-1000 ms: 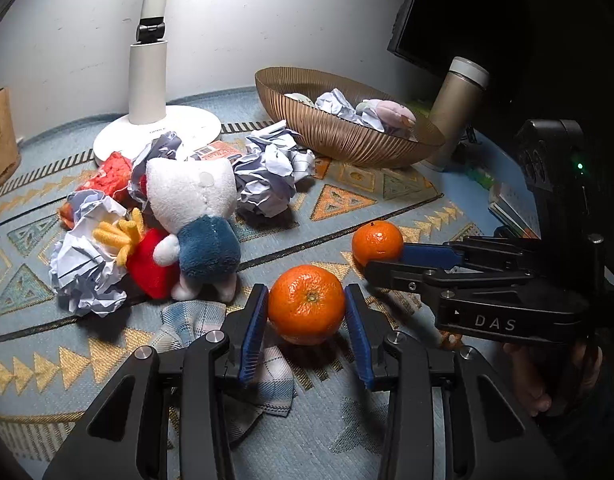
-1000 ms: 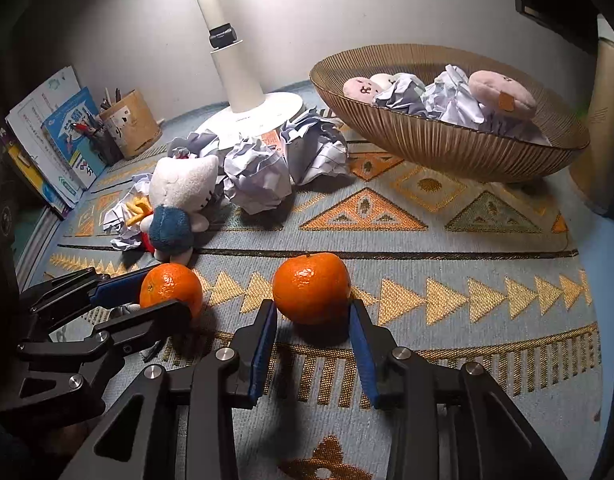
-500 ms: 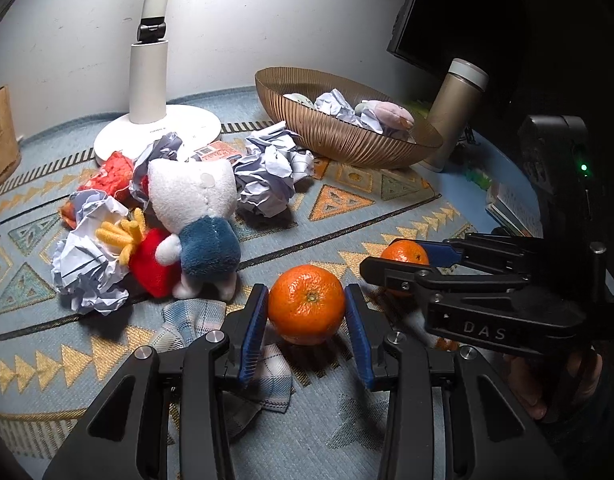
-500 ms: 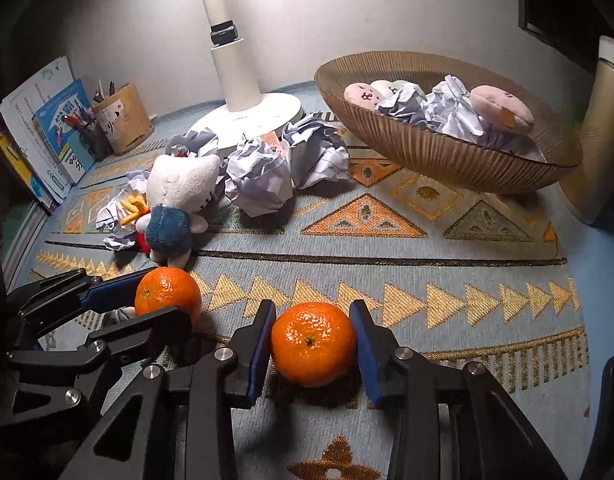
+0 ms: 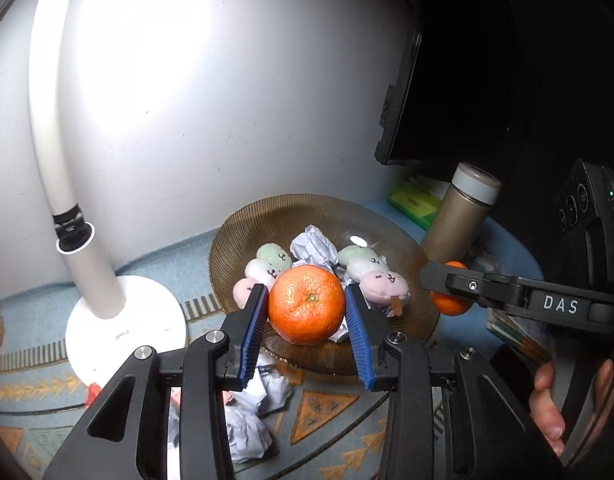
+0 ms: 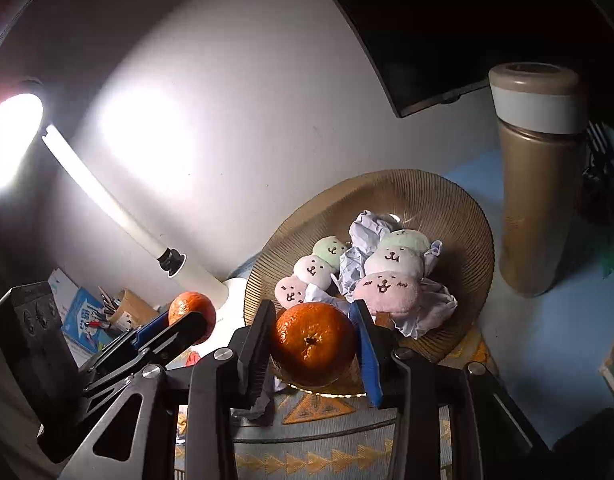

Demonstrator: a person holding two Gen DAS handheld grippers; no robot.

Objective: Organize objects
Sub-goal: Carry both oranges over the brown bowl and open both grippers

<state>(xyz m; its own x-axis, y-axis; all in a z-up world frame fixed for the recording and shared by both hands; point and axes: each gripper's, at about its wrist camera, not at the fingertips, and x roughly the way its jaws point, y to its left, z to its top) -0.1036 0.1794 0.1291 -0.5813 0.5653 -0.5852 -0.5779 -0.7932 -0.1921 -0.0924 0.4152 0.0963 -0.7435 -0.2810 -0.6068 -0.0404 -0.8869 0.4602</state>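
Left gripper [image 5: 306, 308] clenched on orange [image 5: 306, 305] | right gripper [image 6: 314, 344] clenched on second orange [image 6: 314, 345] | both above bowl [image 6: 459, 204] near rim | risk: dropped fruit rolling off plush toys [image 6: 387, 287], over rim.

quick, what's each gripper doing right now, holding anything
Left gripper: closed on an orange, held up by the bowl.
Right gripper: closed on another orange.

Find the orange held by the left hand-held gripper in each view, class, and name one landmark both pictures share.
Left wrist view: orange at lower centre, clamped between the blue pads.
Right wrist view: same orange at lower left, partly hidden behind a black finger.
Shared landmark: the ribbed brown bowl of plush toys and crumpled paper.
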